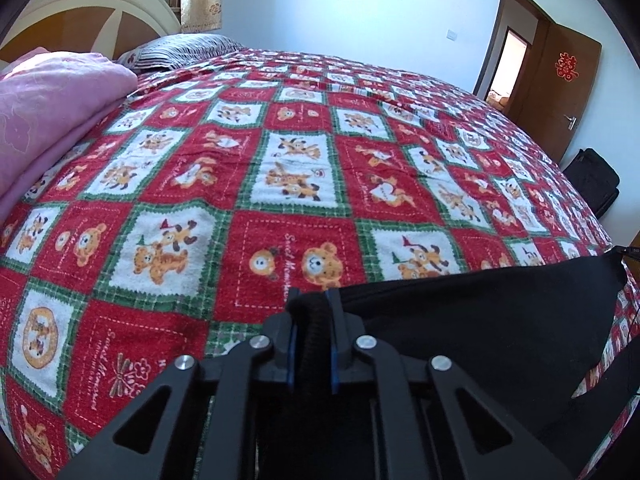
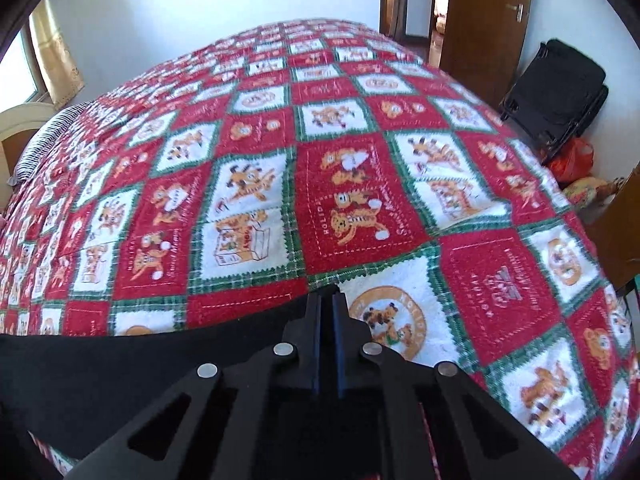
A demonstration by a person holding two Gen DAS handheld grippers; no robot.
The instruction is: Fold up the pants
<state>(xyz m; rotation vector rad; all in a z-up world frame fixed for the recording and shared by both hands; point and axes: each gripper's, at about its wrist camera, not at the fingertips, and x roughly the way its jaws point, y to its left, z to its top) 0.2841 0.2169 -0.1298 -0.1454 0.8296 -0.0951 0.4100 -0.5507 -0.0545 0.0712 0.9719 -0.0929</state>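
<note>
In the left wrist view, a pink quilt (image 1: 48,108) is heaped at the upper left, a striped pillow (image 1: 176,50) lies behind it, and the red, white and green bedspread (image 1: 280,160) fills the middle of the frame. At the bottom centre the left gripper (image 1: 313,300) has its fingers pinched together on a bunched black edge of the pants (image 1: 480,320), and the cloth stretches away toward the lower right, held above the bedspread. In the right wrist view the pants (image 2: 140,360) span the lower left of the frame, and the right gripper (image 2: 327,300) at bottom centre has its fingers closed on their far corner. The stretched span looks like the waistband, though the legs are out of sight below. The likely trouble is slippage: each grip takes only a thin bite of fabric, so an uneven pull or a quick swing onto the bed could tug one corner free and let the garment land twisted. A black bag (image 2: 556,92) stands by the wall at the upper right, its contents unseen.
</note>
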